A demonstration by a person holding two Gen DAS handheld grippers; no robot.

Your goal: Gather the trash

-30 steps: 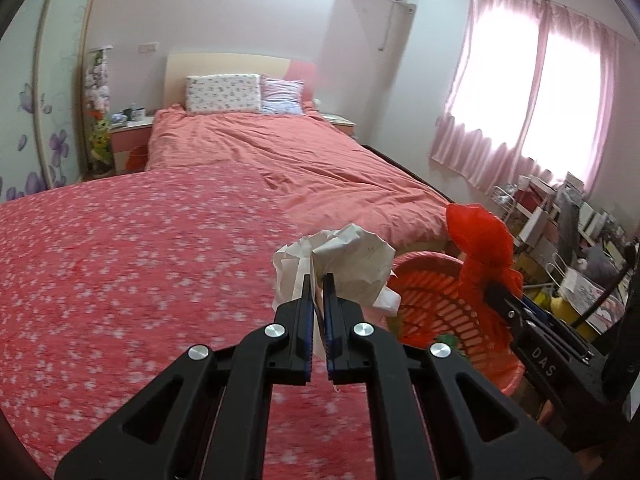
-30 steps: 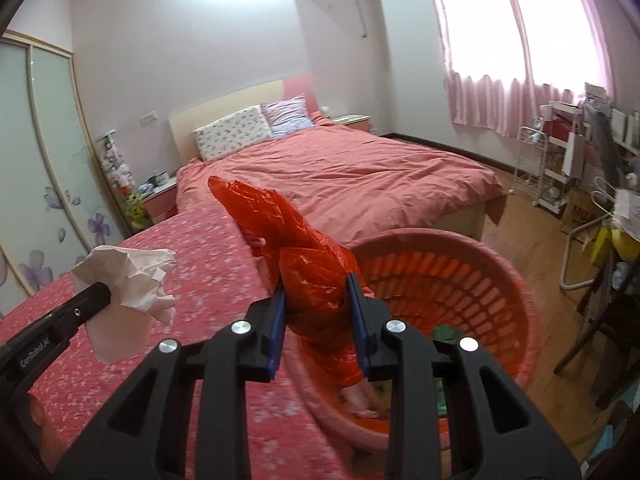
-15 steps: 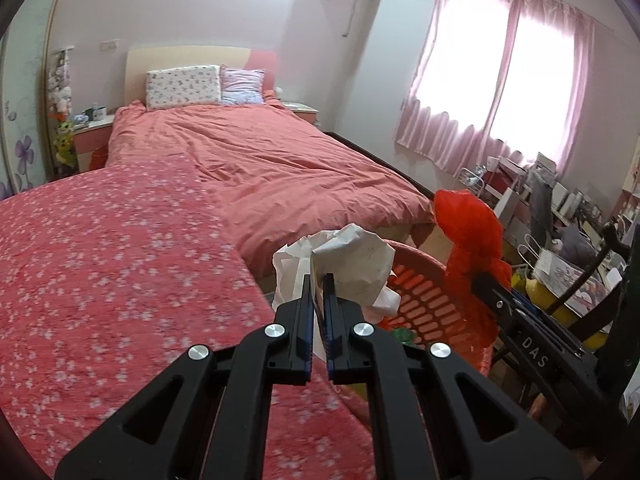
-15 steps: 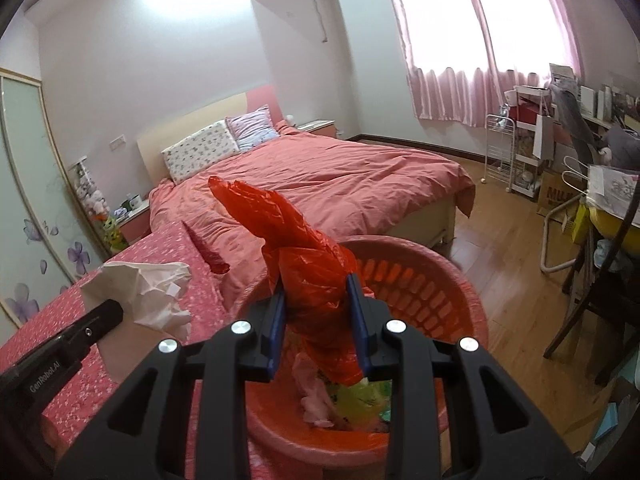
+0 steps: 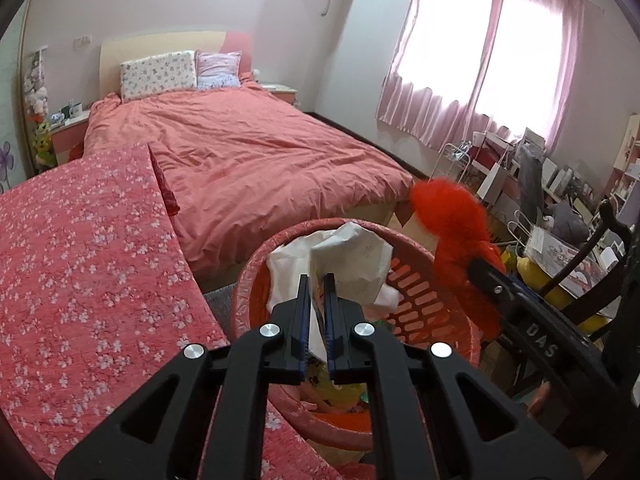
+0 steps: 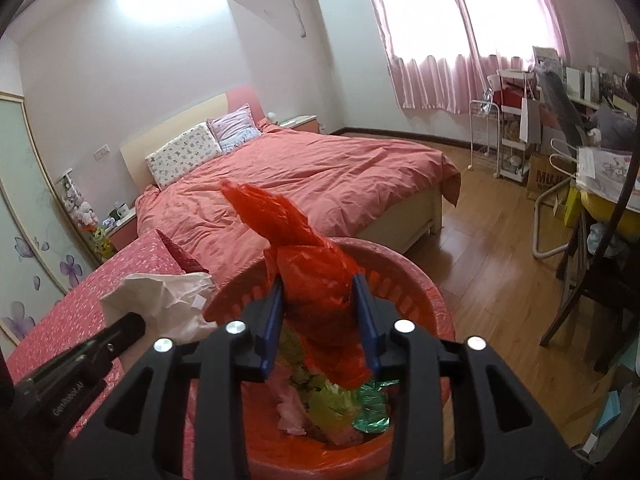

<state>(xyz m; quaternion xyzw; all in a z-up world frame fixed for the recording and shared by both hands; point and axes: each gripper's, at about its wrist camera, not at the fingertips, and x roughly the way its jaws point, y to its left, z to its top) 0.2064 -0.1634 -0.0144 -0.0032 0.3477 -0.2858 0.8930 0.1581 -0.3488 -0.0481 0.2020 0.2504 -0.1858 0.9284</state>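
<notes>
The red basket [image 6: 420, 276] is the landmark here, standing on the floor between the flowered bed cover [image 5: 80, 260] and the desk clutter [image 6: 600, 168], with green, yellow and pink scraps already lying in its bottom. The main risk is a miss: the white crumpled paper [image 5: 352, 260] is broad and light, and it hangs over the near rim of the basket rather than its middle, so if let go there it may catch on the rim or drift down onto the grey rug beside it. The left hand-held gripper [image 5: 316, 312] is clamped tight on that paper, jaws nearly touching. Over the middle of the basket, the red plastic bag [image 6: 316, 280] stands up between the jaws of the right hand-held gripper [image 6: 320, 320], which have just been opening; the blue pads look about to lose it, and a limp bag can cling to one pad or flop over the rim instead of dropping. The two hand-held grippers crowd the same opening, so the paper could snag the bag. The large bed [image 6: 320, 176] lies beyond the basket, clear of both.
</notes>
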